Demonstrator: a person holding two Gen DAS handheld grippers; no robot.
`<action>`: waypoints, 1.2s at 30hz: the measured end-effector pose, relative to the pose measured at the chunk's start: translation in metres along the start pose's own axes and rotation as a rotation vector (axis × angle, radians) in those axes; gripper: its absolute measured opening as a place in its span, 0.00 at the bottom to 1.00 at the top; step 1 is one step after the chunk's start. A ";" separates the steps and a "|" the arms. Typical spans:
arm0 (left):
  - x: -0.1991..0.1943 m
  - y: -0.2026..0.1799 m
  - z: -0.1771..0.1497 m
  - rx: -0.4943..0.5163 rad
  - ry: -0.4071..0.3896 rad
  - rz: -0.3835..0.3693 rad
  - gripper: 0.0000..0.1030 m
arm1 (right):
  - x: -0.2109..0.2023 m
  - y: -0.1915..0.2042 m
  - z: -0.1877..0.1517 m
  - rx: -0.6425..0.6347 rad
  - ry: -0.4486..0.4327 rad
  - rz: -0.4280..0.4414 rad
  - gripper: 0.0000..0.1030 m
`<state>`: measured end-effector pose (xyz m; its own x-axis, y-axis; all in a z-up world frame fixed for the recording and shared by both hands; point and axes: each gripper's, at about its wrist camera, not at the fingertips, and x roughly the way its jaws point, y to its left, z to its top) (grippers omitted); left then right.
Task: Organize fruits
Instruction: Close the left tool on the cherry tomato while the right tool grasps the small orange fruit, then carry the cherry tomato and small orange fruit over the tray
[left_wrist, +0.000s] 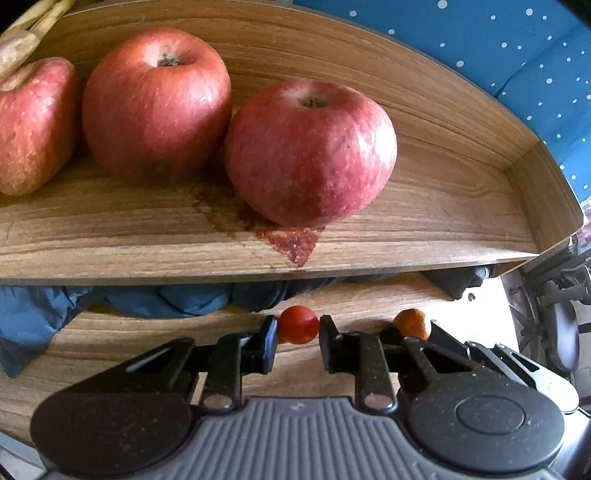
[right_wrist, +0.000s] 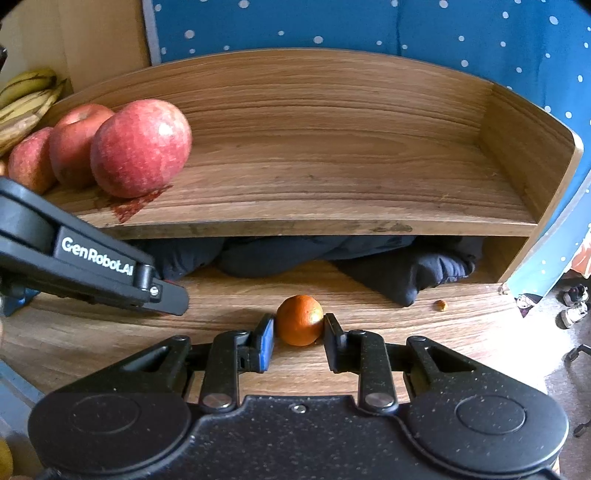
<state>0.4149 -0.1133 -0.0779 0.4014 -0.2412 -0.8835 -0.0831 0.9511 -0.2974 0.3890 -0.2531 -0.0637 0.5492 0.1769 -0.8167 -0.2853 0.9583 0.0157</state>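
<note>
Three red apples (left_wrist: 310, 151) lined up on the wooden shelf (left_wrist: 443, 221), rightmost one sitting on a reddish stain (left_wrist: 291, 240). Down below, left gripper (left_wrist: 298, 326) clamped on a small red fruit (left_wrist: 298, 324). Little orange fruit (left_wrist: 412, 323) just right of it, blue cloth (left_wrist: 155, 301) stuffed under the shelf.

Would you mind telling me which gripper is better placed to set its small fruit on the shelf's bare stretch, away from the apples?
Probably the right gripper: it grips the orange fruit directly below the shelf's bare stretch, while the left gripper faces the apples.
</note>
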 end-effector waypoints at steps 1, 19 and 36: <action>-0.001 0.000 0.000 0.000 0.000 0.000 0.25 | -0.001 0.000 0.000 -0.002 0.001 0.003 0.28; -0.018 -0.008 -0.014 0.022 -0.017 -0.003 0.25 | -0.025 -0.005 0.000 -0.024 -0.020 0.040 0.28; -0.061 0.003 -0.037 -0.003 -0.088 0.027 0.25 | -0.057 0.021 -0.014 -0.065 -0.079 0.079 0.28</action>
<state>0.3566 -0.1032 -0.0386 0.4773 -0.1980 -0.8561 -0.0976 0.9563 -0.2757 0.3404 -0.2461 -0.0247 0.5826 0.2708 -0.7663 -0.3790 0.9246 0.0385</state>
